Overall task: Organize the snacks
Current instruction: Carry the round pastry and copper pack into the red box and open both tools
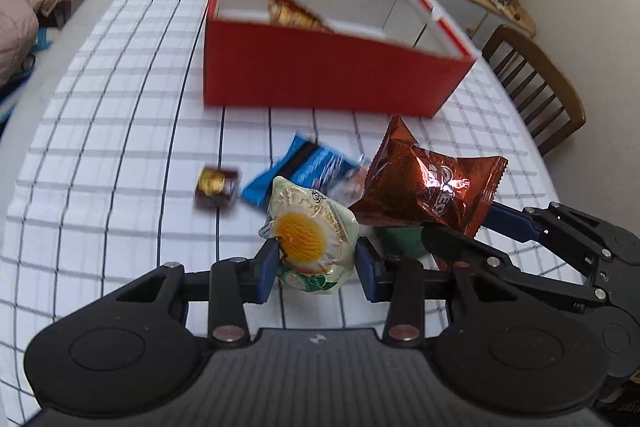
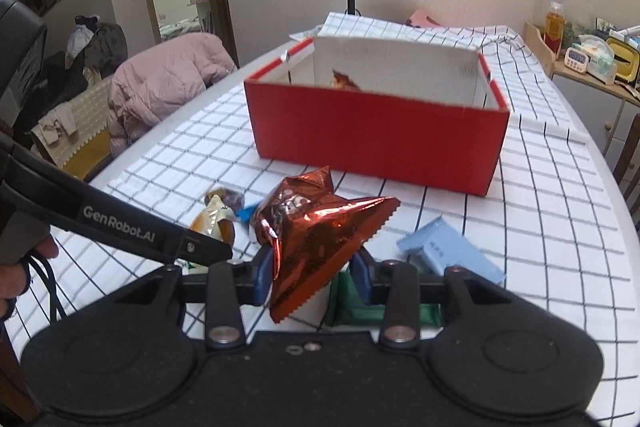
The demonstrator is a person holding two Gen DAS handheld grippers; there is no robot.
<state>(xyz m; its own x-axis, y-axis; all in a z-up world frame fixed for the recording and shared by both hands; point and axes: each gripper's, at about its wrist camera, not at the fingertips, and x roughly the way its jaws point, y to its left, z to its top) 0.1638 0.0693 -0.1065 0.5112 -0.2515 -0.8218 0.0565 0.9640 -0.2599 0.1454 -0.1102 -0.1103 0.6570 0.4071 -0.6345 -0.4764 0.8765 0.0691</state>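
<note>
Snacks near the red box [image 1: 320, 75] on the checked cloth [image 1: 120, 131] — pale egg-print packet [image 1: 310, 239] pinched between left gripper [image 1: 316, 261] pads, copper foil packet [image 2: 316, 239] clamped in right gripper [image 2: 310, 273], both lifted in front of the box. Blue packet [image 1: 298, 169] and small brown sweet [image 1: 216, 187] lying flat nearer the box; green packet [image 2: 352, 307] below the right fingers — orange snack [image 1: 290, 13] inside.

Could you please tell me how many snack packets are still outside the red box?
6. Egg packet in the left tool; copper packet in the right tool; brown candy, dark-blue packet, green packet and light-blue packet on the table. Others may be hidden.
</note>
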